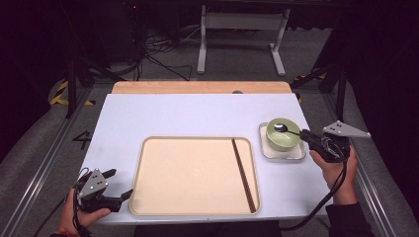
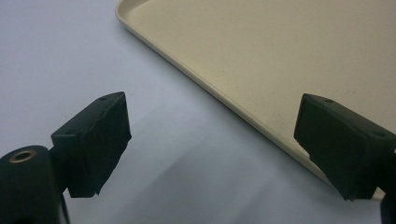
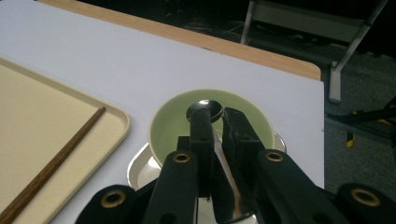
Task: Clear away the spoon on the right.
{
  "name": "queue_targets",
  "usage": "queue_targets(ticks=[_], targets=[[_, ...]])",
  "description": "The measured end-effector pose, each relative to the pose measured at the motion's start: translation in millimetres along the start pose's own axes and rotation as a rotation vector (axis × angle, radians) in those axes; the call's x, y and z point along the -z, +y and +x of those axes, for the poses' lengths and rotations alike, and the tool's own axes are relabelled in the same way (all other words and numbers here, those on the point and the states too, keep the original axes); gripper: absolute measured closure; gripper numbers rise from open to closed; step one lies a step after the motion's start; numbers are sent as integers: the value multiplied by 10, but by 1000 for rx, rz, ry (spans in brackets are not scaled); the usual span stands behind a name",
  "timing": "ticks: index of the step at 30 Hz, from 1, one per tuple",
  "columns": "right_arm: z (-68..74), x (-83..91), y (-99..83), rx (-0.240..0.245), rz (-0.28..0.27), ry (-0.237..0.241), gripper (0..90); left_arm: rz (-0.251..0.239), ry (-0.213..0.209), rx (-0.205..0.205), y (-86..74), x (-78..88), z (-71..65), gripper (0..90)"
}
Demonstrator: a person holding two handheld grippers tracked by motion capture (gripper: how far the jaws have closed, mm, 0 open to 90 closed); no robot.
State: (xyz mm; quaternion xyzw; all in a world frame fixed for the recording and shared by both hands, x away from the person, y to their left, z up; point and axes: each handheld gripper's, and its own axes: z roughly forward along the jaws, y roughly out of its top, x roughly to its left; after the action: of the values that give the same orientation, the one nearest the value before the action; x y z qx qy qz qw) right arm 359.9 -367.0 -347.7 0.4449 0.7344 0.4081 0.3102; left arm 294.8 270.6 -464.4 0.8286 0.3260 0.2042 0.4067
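Spoon [image 1: 284,128] over bowl [image 1: 282,138], chopsticks [image 1: 244,174] nearby.

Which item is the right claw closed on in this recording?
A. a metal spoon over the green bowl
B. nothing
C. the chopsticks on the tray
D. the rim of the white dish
A: the right claw is shut on the spoon, whose head sits over the green bowl; the chopsticks lie untouched on the tray.

The left gripper [image 1: 117,183] sits low at seven o'clock, jaws spread wide and pointing toward three o'clock, a hand beneath it. At four o'clock the right gripper [image 1: 302,133], jaws nearly together, points toward nine o'clock, with hand and forearm trailing behind toward six
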Motion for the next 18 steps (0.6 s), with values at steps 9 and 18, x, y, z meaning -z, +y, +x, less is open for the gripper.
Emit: queue_targets(ticks=[9, 18], targets=[[218, 101, 119, 39, -66, 54, 835, 3, 5, -2, -4, 5, 8, 116], [428, 113, 182, 69, -84, 136, 836, 6, 5, -3, -5, 3, 10, 116]])
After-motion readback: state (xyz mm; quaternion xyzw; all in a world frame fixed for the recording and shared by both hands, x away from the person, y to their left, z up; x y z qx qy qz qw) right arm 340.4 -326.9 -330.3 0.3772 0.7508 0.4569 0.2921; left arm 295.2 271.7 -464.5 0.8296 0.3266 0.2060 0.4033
